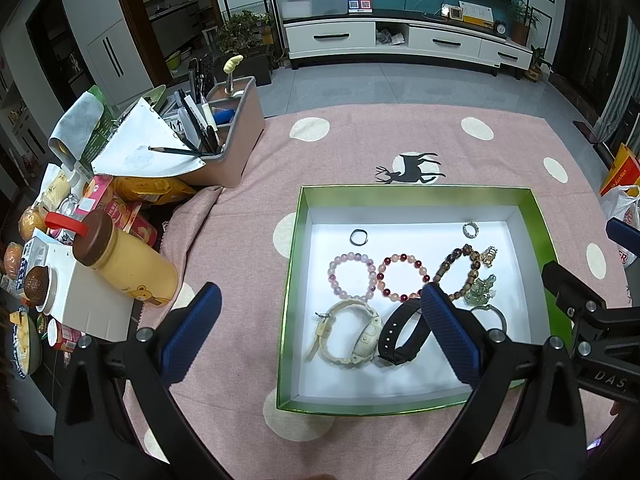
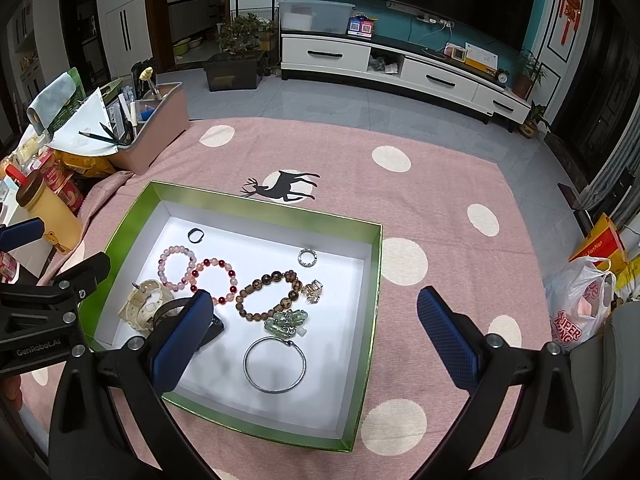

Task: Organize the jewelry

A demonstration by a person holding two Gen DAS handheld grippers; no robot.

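Observation:
A green box (image 1: 416,191) with a white floor lies on the pink cloth. Inside it lie a pink bead bracelet (image 1: 351,276), a red bead bracelet (image 1: 403,278), a brown bead bracelet (image 1: 460,272), a jade piece (image 1: 482,292), a cream watch (image 1: 348,336), a black band (image 1: 400,336), a black ring (image 1: 359,237) and a silver ring (image 1: 471,229). The silver bangle (image 2: 275,365) lies near the front. My left gripper (image 1: 320,294) hangs open over the box's left side, holding nothing. My right gripper (image 2: 315,296) is open and empty above the box's (image 2: 376,280) right half.
At the table's left stand a pink organiser (image 1: 232,140) with pens, a yellow bottle (image 1: 128,264), a white carton (image 1: 88,300) and snack packs. A plastic bag (image 2: 580,304) sits at the right. A deer print (image 1: 412,168) marks the dotted cloth beyond the box.

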